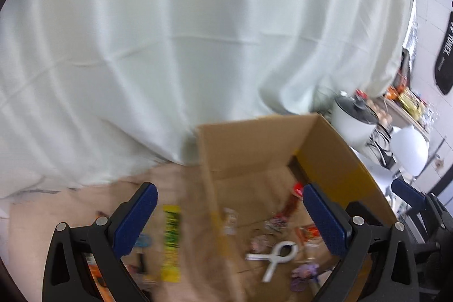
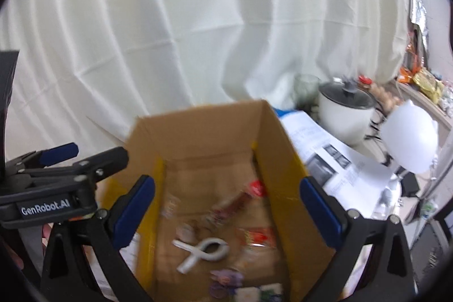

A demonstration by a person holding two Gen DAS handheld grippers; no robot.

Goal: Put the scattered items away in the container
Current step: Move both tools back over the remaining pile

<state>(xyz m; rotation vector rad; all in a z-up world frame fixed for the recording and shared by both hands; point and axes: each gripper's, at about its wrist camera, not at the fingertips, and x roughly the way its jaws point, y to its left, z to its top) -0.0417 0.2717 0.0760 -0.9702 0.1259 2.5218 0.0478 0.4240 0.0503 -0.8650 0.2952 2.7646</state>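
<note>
The left gripper and right gripper both gape wide and empty above the cardboard box, where a white clip lies among blurred wrappers.

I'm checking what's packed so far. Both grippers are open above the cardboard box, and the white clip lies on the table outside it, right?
Not quite. The white clip lies inside the cardboard box, on its floor among other small items, as the right wrist view shows. The rest holds: the left gripper and right gripper are both open and empty.
</note>
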